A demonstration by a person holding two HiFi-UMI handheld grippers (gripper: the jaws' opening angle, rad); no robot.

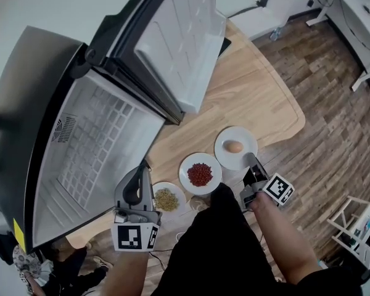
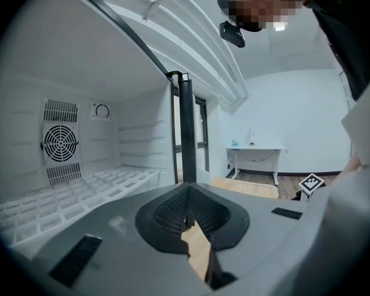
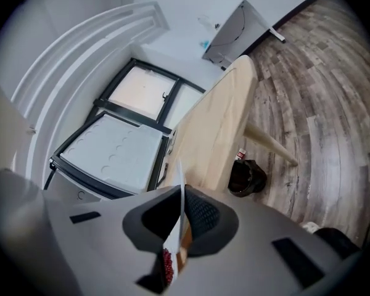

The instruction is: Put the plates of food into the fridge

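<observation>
While pinched at its rim by the right gripper (image 3: 181,197), the plate (image 3: 179,172) should be kept level.
Stiff, breakable, loose red food (image 3: 167,267) on it; left gripper (image 2: 189,219) is closed, empty.

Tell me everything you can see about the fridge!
The fridge is a small box, dark grey outside and white inside. Its door is swung wide open, showing white moulded racks. Inside, the floor has a grid pattern, and the back wall carries a round fan grille, vent slots and a little dial. No food shows inside. It stands at the left of the wooden table. The left gripper hovers before the opening, seemingly without touching it.
</observation>
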